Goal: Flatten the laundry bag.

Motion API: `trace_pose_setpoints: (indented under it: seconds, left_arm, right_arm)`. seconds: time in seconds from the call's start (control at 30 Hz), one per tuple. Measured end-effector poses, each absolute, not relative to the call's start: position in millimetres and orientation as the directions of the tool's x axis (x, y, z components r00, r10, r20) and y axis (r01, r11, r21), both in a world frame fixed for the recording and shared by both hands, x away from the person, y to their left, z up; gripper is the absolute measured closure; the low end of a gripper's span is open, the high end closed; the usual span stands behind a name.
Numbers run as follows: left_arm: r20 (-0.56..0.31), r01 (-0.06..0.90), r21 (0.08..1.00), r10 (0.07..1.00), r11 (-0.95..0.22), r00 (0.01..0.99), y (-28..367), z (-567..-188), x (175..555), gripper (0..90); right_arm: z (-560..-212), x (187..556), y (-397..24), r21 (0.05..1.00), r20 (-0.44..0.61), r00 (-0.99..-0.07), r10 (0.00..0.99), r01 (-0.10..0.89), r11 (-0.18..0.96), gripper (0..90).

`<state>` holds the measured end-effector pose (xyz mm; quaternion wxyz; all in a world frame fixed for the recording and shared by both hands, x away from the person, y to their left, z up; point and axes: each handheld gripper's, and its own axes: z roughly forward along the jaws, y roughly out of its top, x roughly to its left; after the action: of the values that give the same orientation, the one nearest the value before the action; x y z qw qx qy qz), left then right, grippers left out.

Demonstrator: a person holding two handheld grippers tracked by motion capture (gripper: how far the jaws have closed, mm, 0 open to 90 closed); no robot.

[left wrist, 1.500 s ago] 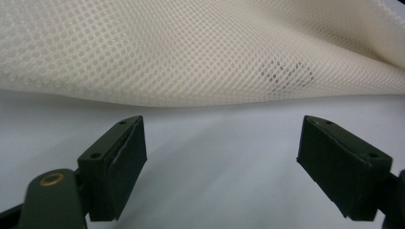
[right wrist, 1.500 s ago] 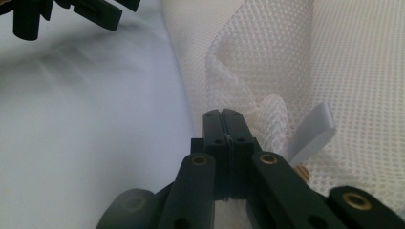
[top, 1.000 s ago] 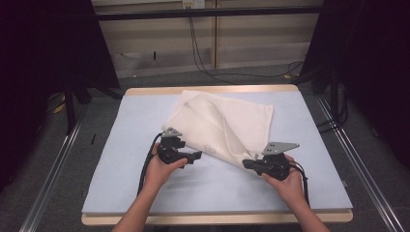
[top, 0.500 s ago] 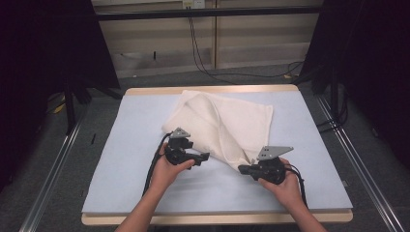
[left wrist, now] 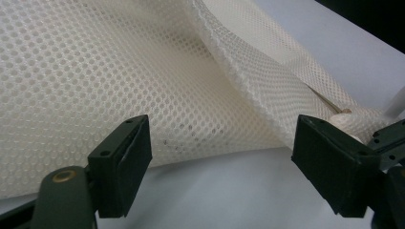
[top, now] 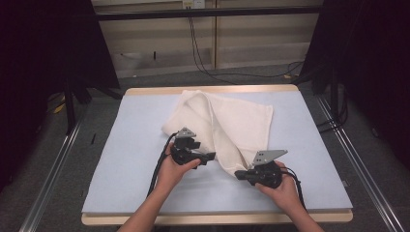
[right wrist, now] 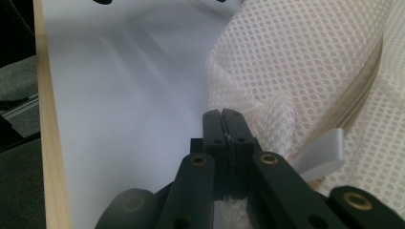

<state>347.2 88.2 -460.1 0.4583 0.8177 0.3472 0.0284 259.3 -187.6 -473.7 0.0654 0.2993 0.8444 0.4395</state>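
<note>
A cream mesh cloth (top: 241,118) lies rumpled on the pale blue table mat (top: 125,145), with a fold running down its middle to a front corner. My right gripper (top: 239,174) is shut on that corner. In the right gripper view its jaws are pressed together (right wrist: 223,126), with the mesh cloth (right wrist: 310,62) bunched just to their right and a grey tab (right wrist: 322,152) beside them. My left gripper (top: 209,156) is at the cloth's left front edge. It is open (left wrist: 219,167), and the mesh cloth (left wrist: 143,81) hangs just ahead of its jaws without touching them.
The mat sits on a wooden table whose light rim (right wrist: 47,143) shows along the front. Metal rails (top: 53,169) run along both sides on the floor, and cables (top: 203,53) trail behind the table. Bare mat lies left of and in front of the cloth.
The right gripper has drawn the cloth's corner a little toward the front and left. The left gripper has shifted slightly right toward the cloth's edge.
</note>
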Motion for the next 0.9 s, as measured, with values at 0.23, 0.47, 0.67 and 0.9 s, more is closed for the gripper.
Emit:
trace_pose_setpoints:
  seconds: [0.23,0.47,0.67,0.9]
  left_arm:
    - [-0.3,0.561,0.763,0.592,-0.322,0.748,83.3,-461.0,347.7,24.8]
    - [-0.292,0.558,0.762,0.594,-0.33,0.749,83.8,-461.6,350.7,29.9]
    - [-0.282,0.529,0.783,0.571,-0.328,0.771,82.7,-459.6,349.1,37.0]
    - [-0.251,0.515,0.787,0.586,-0.339,0.77,82.9,-459.6,349.6,37.1]
  right_arm:
    - [-475.6,257.1,-183.8,0.775,0.151,-0.828,0.54,0.438,0.456,89.5]
    - [-476.5,255.6,-179.5,0.769,0.148,-0.834,0.531,0.435,0.469,89.4]
    - [-477.5,255.4,-177.6,0.764,0.141,-0.838,0.528,0.431,0.48,89.2]
    - [-477.2,254.9,-177.0,0.763,0.139,-0.836,0.53,0.432,0.481,89.1]
